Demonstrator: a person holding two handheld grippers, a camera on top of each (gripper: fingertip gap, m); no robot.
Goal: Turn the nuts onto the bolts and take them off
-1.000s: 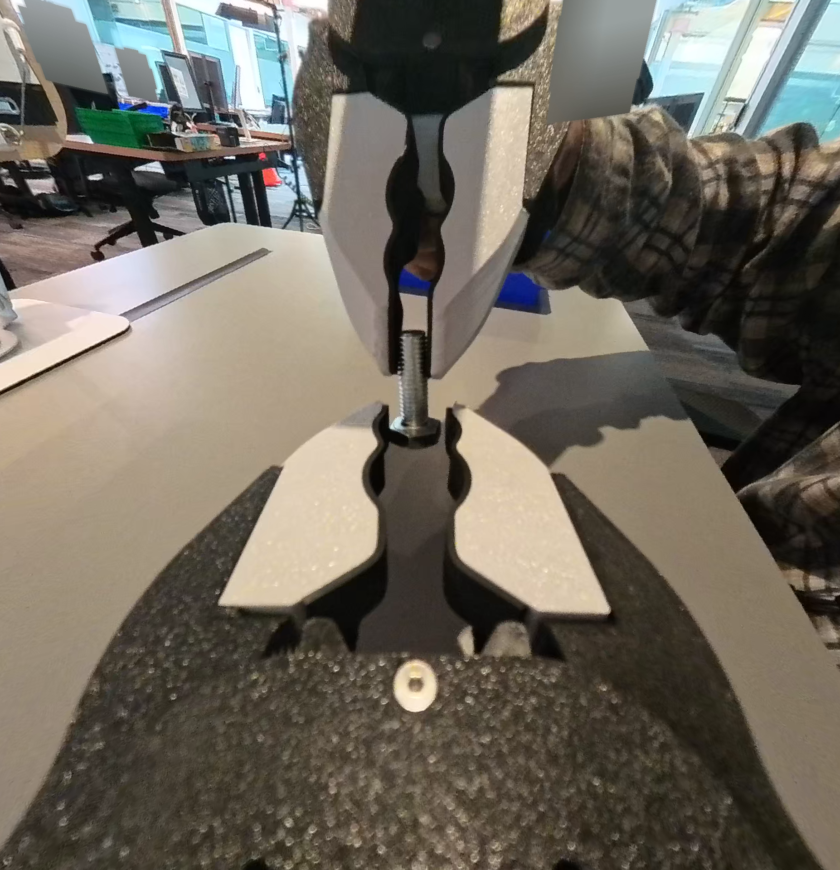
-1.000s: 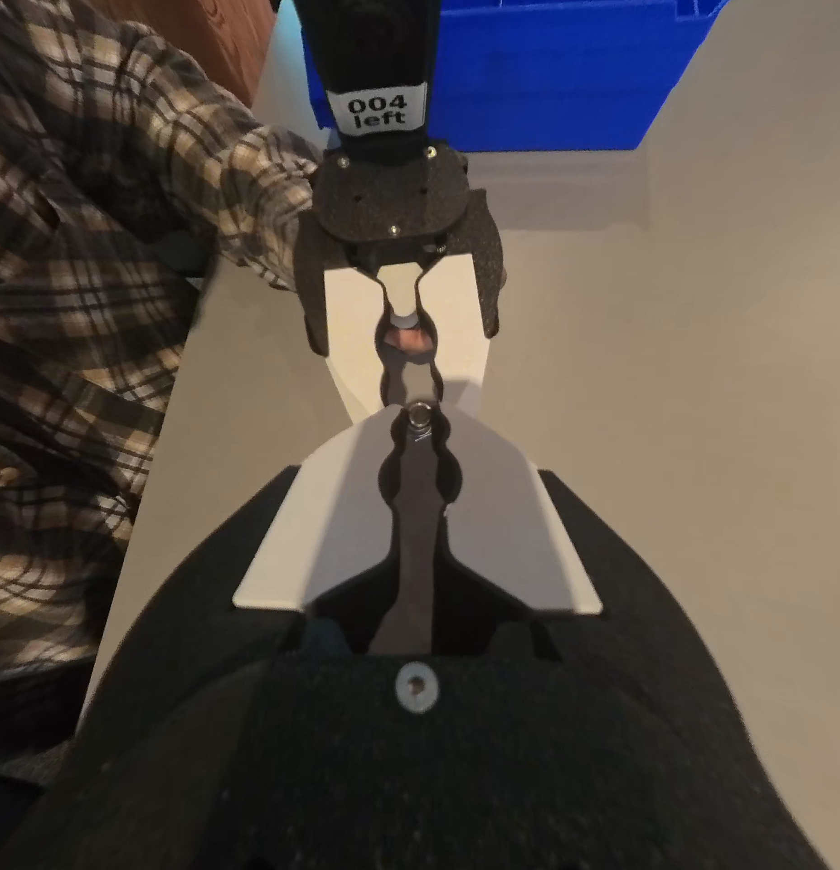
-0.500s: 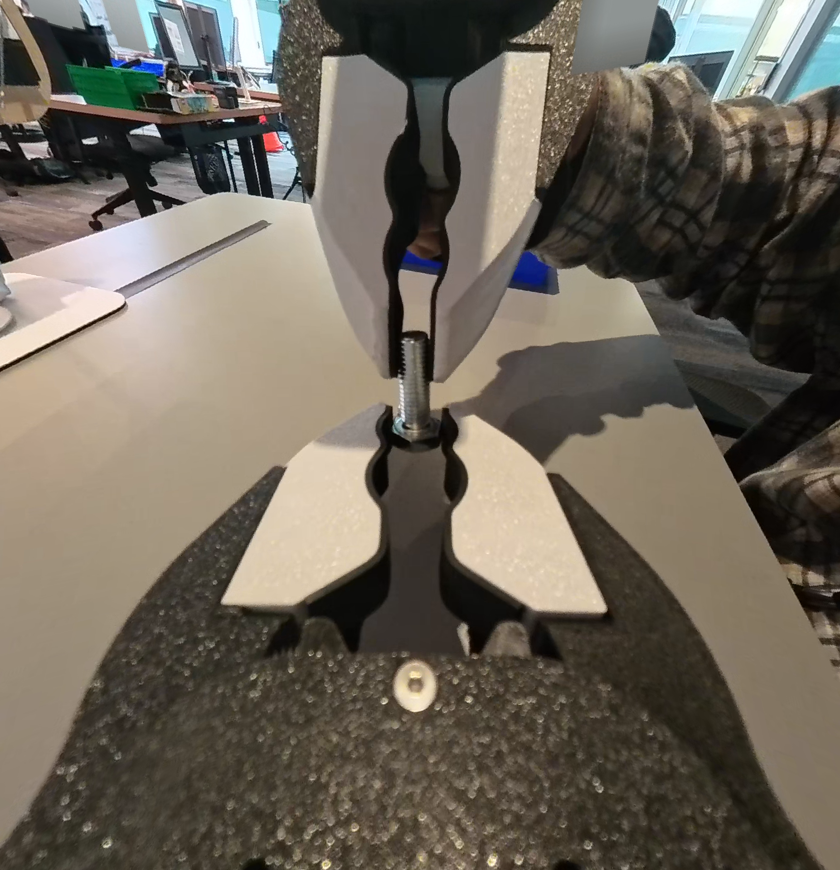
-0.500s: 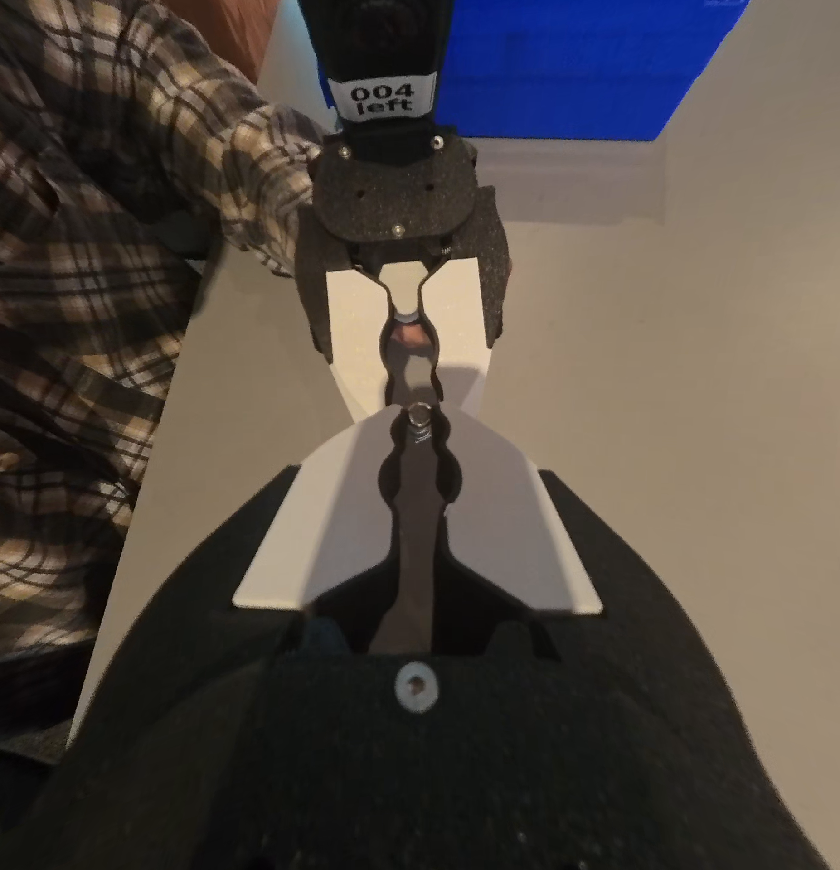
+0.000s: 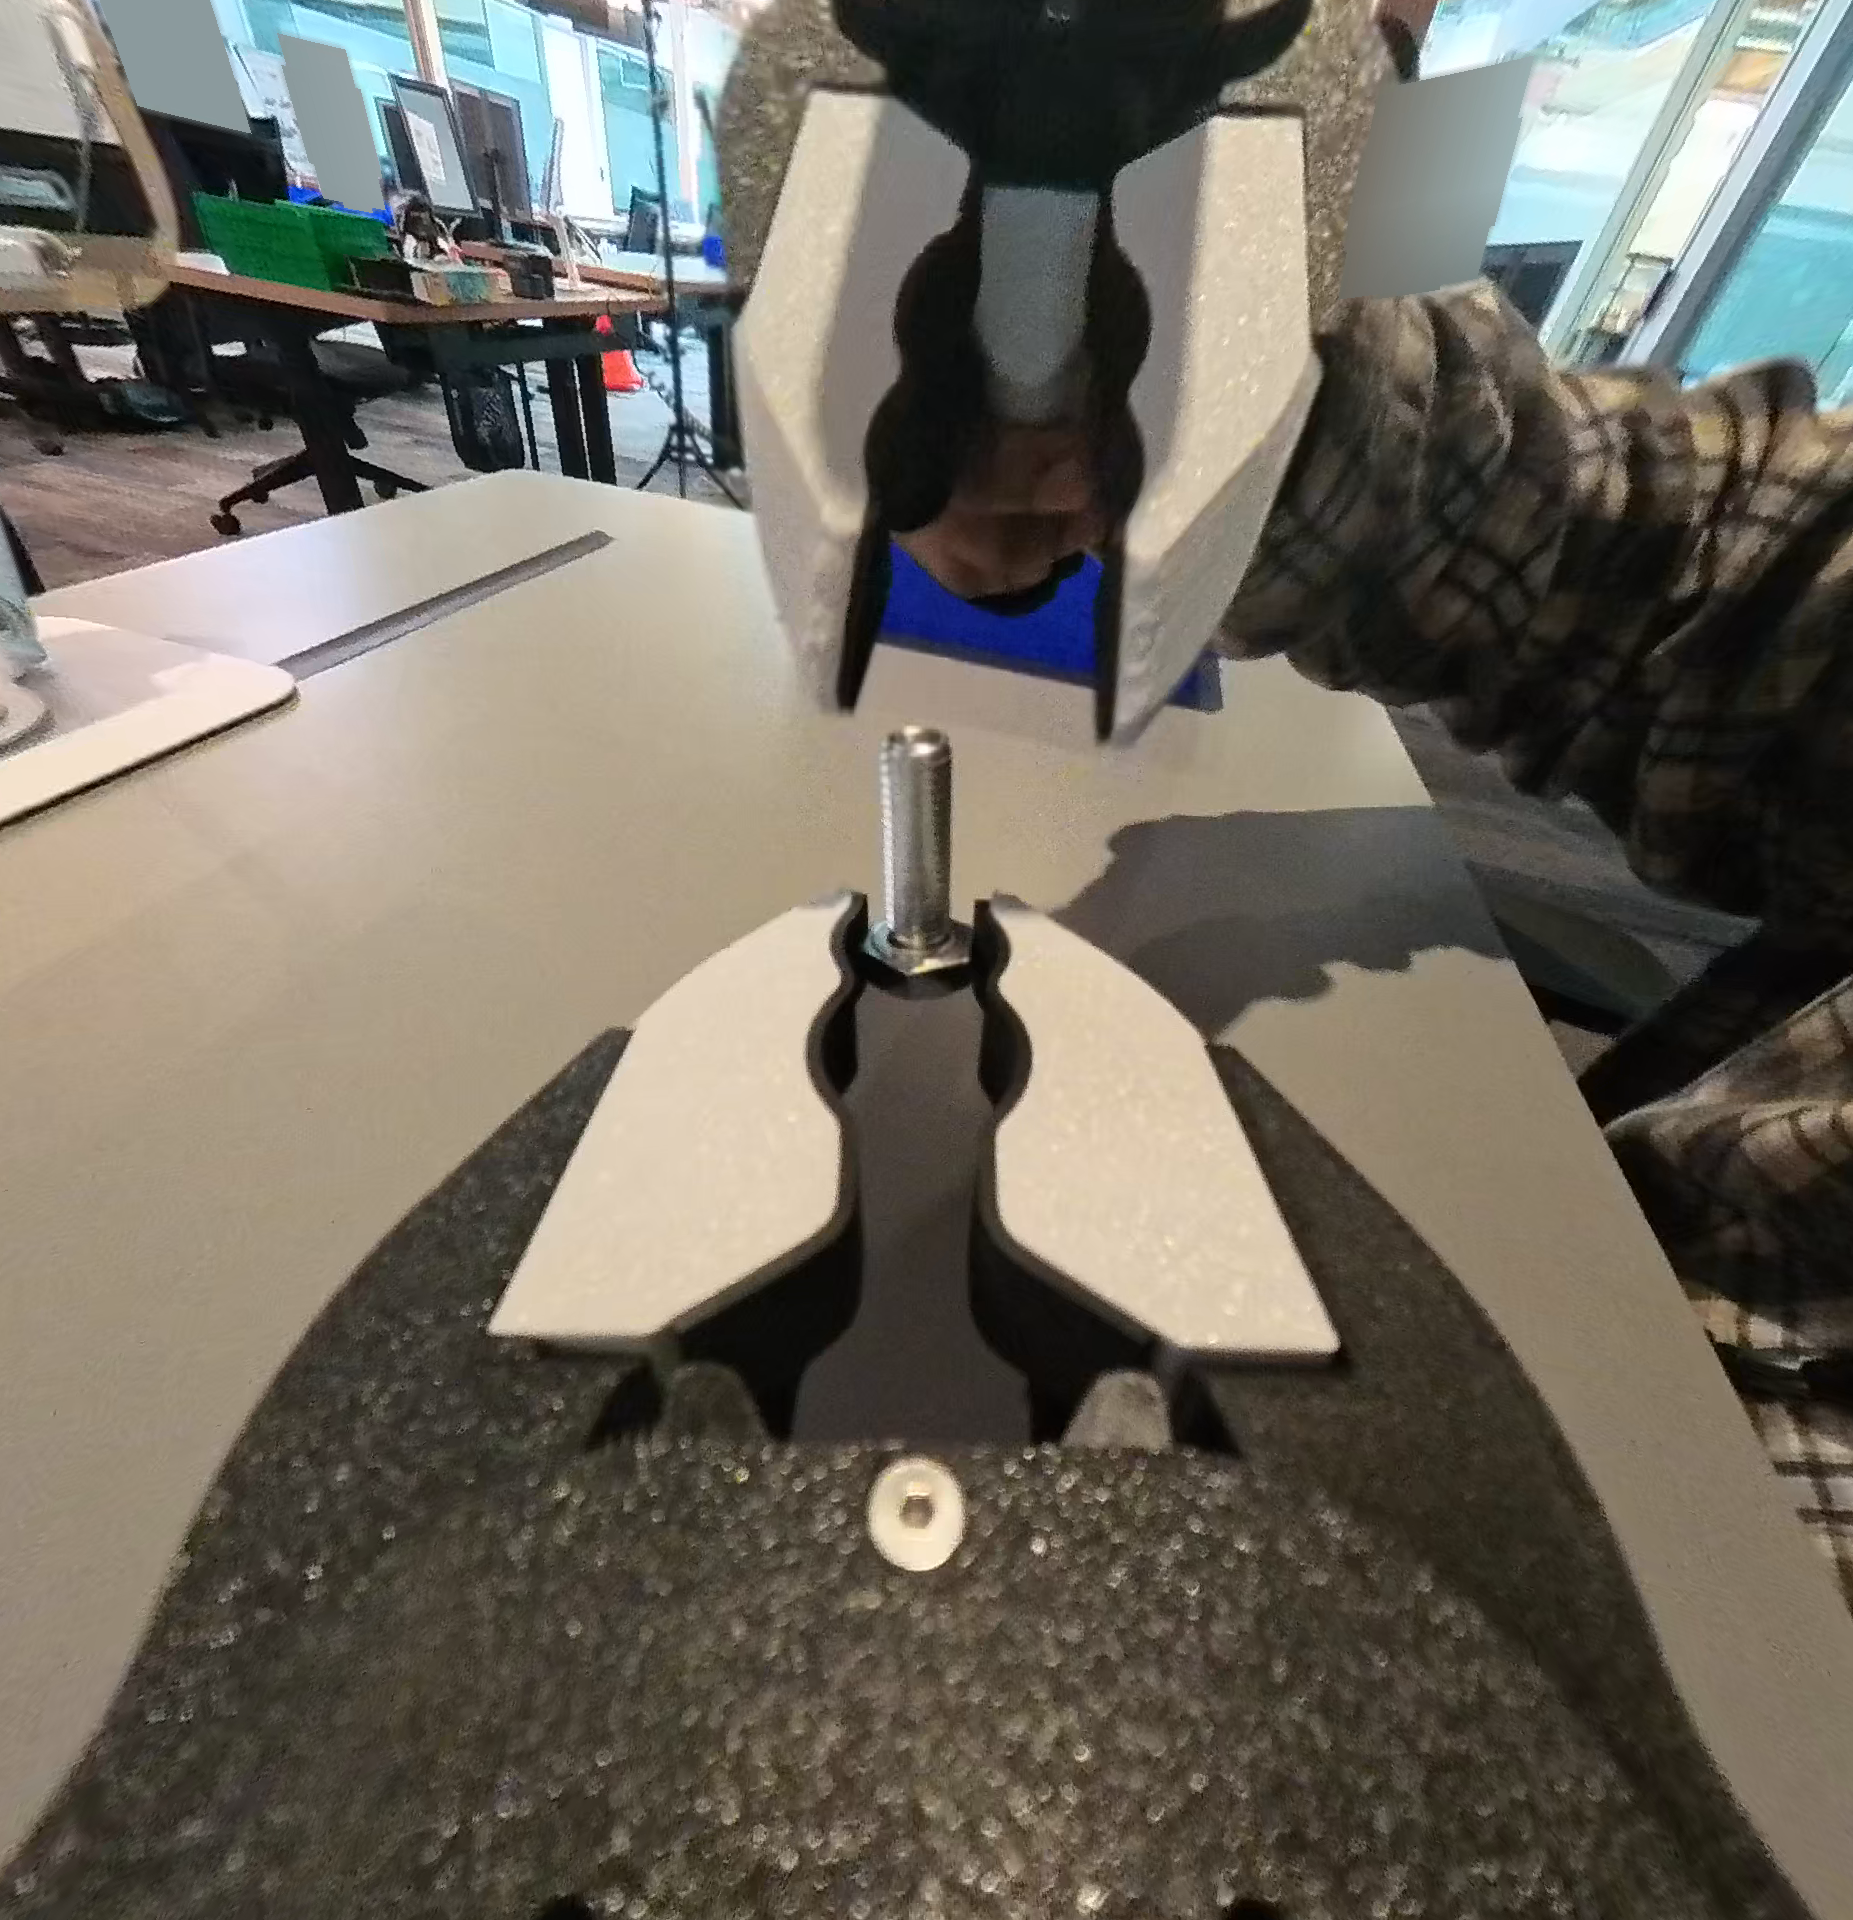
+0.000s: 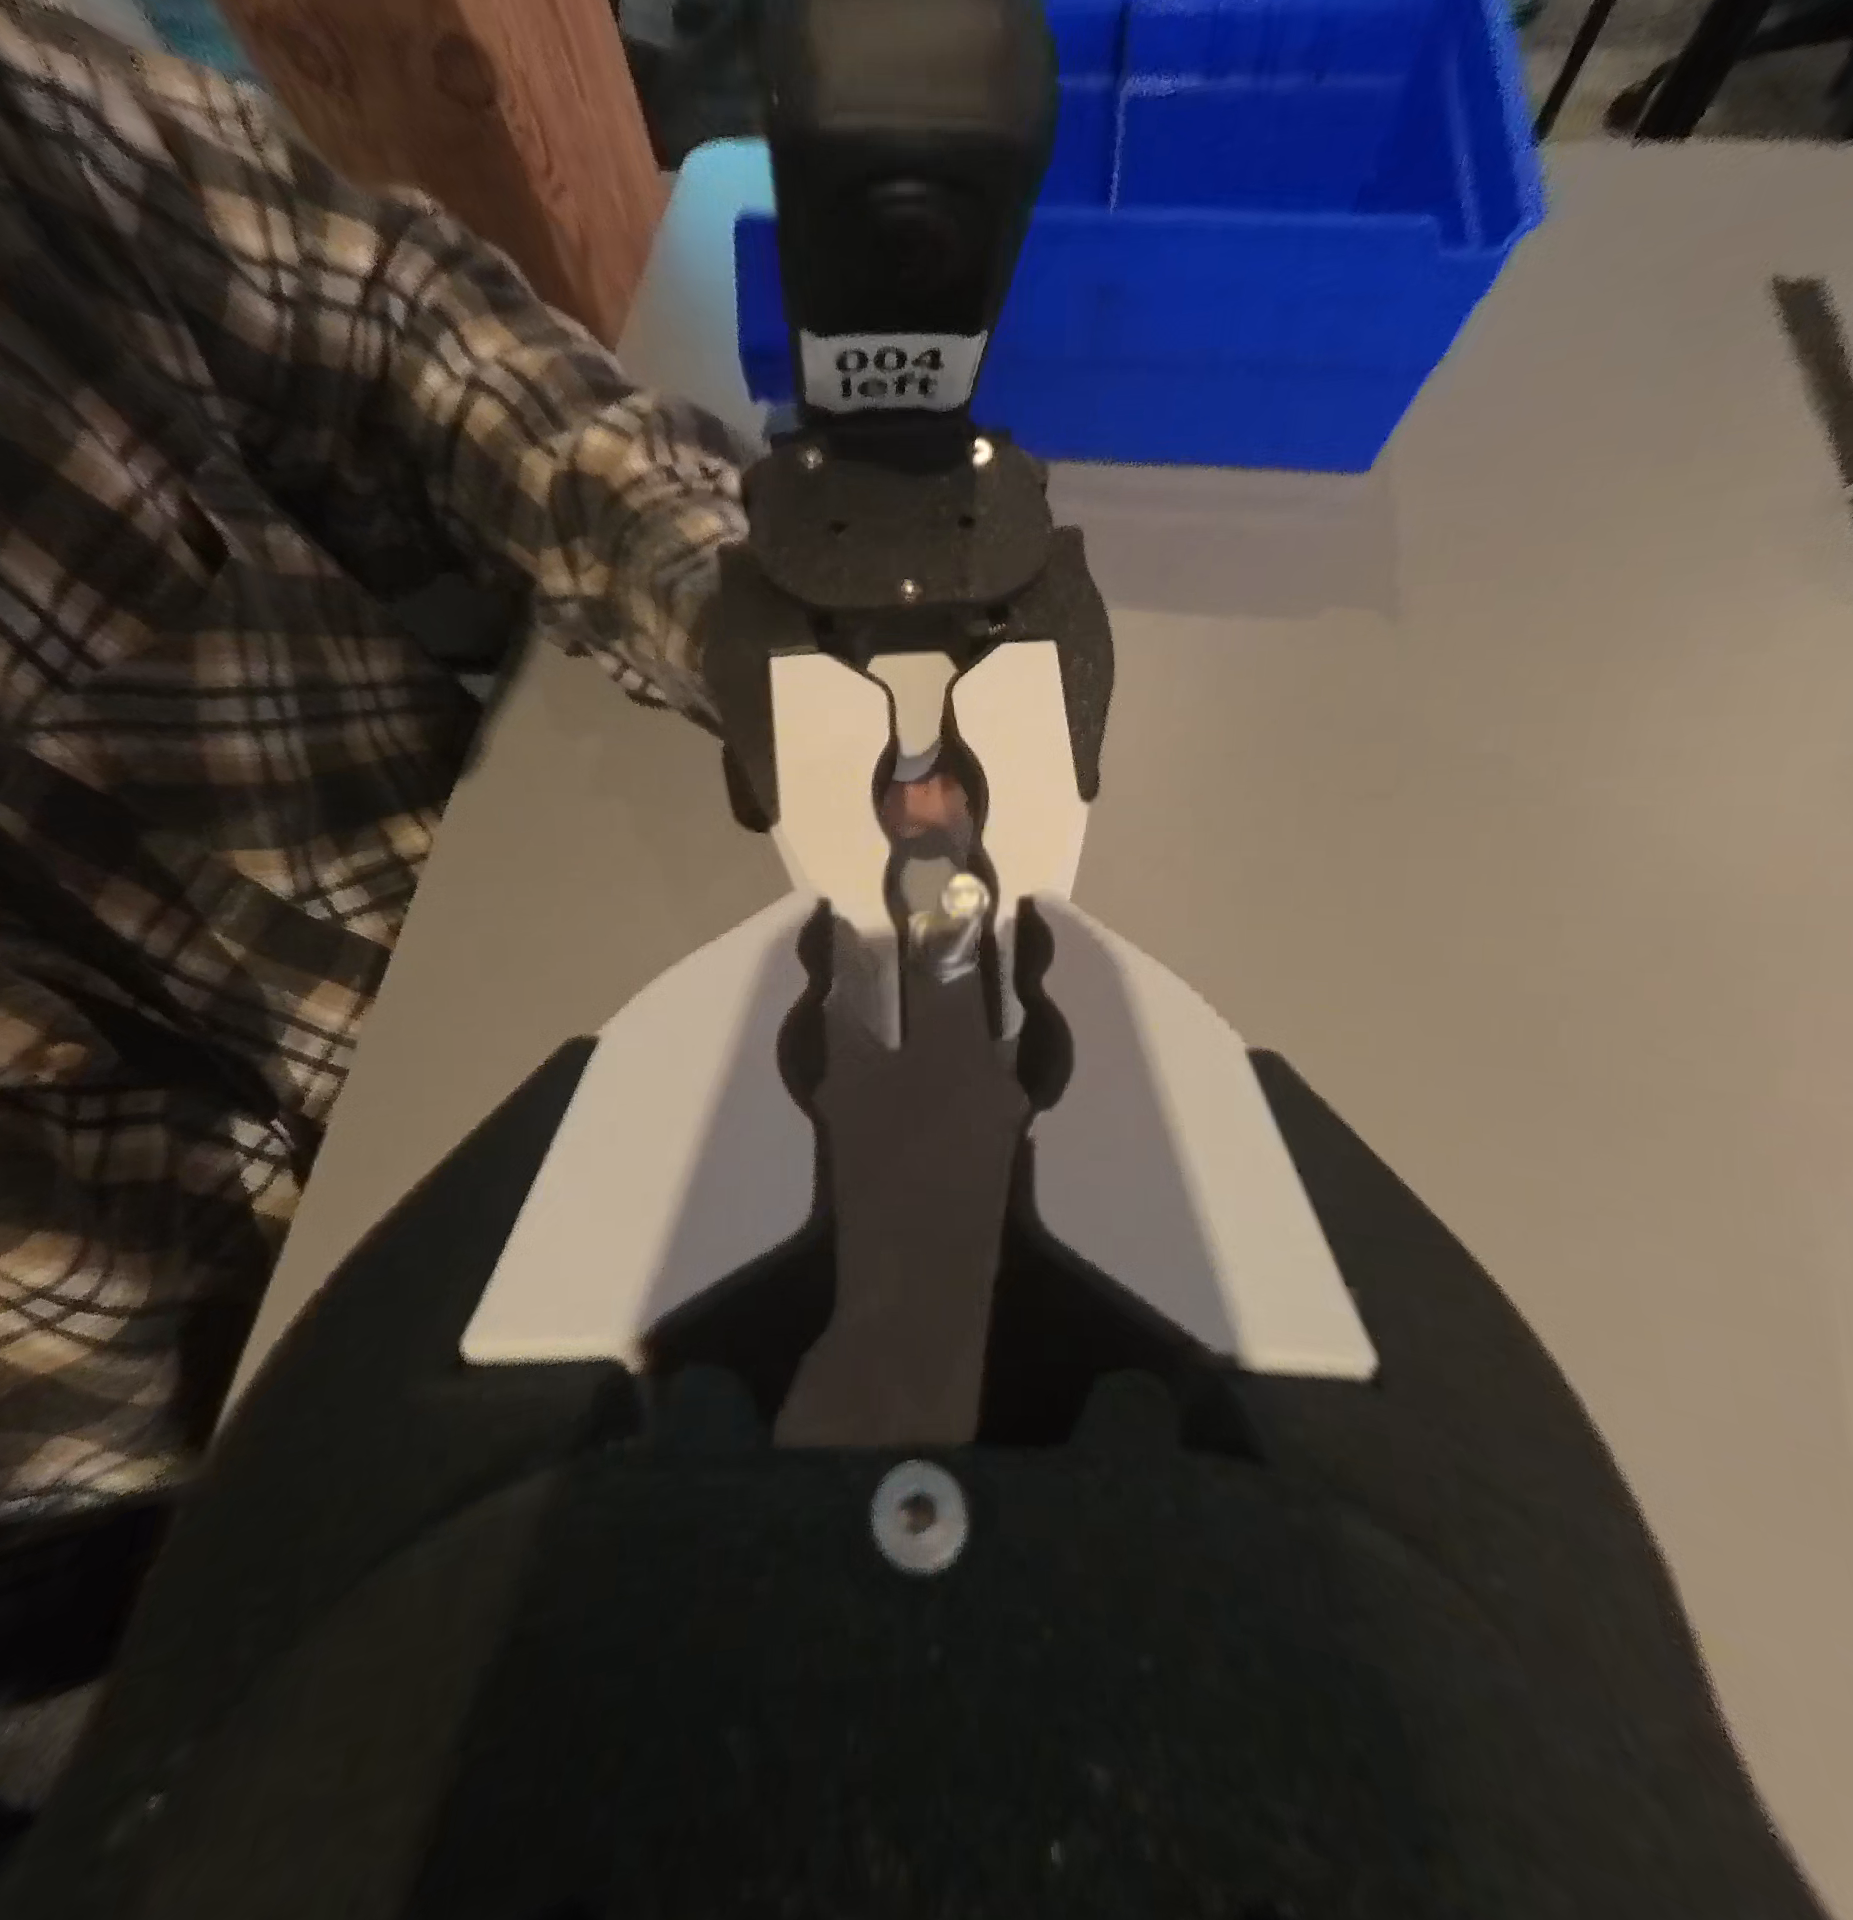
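A silver threaded bolt [image 5: 914,821] stands upright above the grey table [image 5: 465,852]. My left gripper [image 5: 914,927] is shut on the hex piece [image 5: 914,951] at the bolt's lower end. My right gripper [image 5: 976,712] hangs just above the bolt's top, pointing down, with its jaws apart and nothing between them. In the right wrist view the right gripper [image 6: 922,920] is open around the bolt [image 6: 953,914], seen end-on, with the left gripper [image 6: 948,1003] facing it. I cannot tell whether the hex piece is a nut or the bolt's head.
A blue bin [image 6: 1265,312] stands on the table behind the left gripper and shows behind the right gripper [image 5: 1005,629]. A white base plate [image 5: 122,717] lies at the far left. Plaid sleeves [image 5: 1576,540] fill the right side. A wooden block [image 6: 434,125] stands beyond the table. The left gripper's tips are roughly 4 centimeters from the right gripper's.
My right gripper was shut on the top of the bolt's thread; it has opened and lifted off. The left gripper still holds the bolt's lower end.
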